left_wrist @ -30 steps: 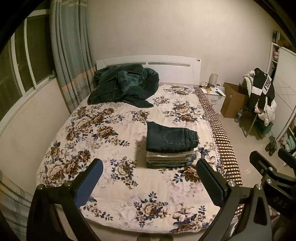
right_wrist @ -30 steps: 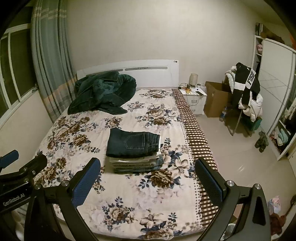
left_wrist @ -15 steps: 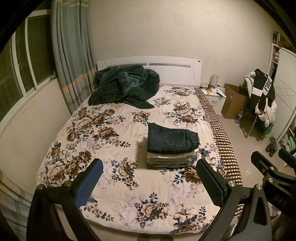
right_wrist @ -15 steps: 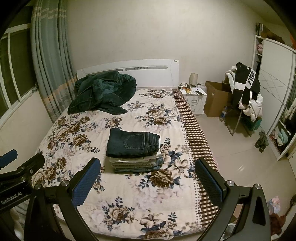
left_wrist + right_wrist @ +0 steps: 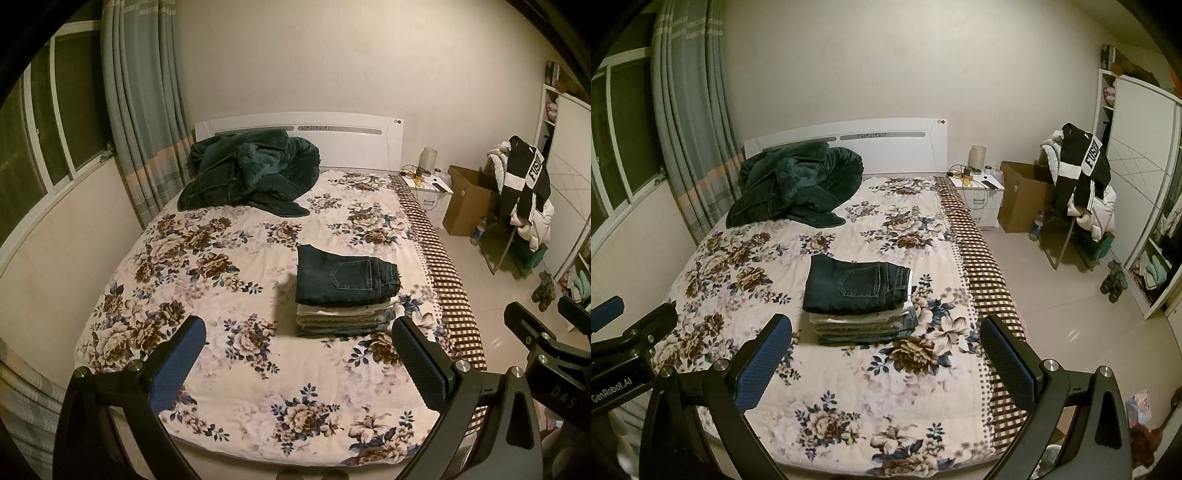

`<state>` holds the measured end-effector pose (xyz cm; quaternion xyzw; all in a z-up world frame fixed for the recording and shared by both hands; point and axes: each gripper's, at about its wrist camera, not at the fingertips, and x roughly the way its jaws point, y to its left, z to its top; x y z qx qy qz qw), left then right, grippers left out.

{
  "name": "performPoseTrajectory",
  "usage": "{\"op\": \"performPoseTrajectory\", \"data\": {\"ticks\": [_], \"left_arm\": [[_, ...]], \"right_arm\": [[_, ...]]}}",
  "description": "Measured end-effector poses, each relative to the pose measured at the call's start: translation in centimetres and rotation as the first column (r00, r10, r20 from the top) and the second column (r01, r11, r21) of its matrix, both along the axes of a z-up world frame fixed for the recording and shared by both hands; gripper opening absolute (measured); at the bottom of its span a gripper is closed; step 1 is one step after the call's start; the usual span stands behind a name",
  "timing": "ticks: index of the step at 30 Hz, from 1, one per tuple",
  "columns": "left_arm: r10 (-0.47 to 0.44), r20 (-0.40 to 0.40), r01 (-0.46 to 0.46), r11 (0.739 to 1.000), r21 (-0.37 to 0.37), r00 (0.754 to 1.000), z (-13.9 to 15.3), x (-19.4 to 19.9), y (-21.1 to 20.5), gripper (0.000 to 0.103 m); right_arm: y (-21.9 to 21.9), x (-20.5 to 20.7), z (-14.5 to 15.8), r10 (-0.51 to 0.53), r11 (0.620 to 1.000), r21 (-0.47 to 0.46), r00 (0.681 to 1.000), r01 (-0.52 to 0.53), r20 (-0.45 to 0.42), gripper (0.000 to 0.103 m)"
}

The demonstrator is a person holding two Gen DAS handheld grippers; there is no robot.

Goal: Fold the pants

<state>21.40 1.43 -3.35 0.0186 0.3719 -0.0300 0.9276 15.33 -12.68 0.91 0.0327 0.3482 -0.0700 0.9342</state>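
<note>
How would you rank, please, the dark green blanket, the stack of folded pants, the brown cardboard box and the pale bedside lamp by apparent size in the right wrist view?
1. Dark green blanket
2. Stack of folded pants
3. Brown cardboard box, partly hidden and farther away, so unsure against the stack
4. Pale bedside lamp

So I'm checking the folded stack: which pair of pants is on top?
The dark blue jeans, back pocket facing up; the paler folded pants lie beneath them.

You see matt dark denim pants point(image 5: 347, 277) on a soft floral cloth bedspread point(image 5: 221, 280), beside a glossy tiled floor point(image 5: 1071, 314).
</note>
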Motion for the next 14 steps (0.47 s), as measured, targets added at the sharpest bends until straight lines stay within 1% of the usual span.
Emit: {"op": "performPoseTrajectory", "data": {"ticks": [14], "left_arm": [[0.010, 0.004, -0.010, 1.000, 0.001, 1.000, 0.27, 0.36, 0.84, 0.103]], "right_arm": [[0.15, 0.01, -0.13, 0.006, 1.000, 0.005, 1.000, -0.006, 0.000, 0.103]]}}
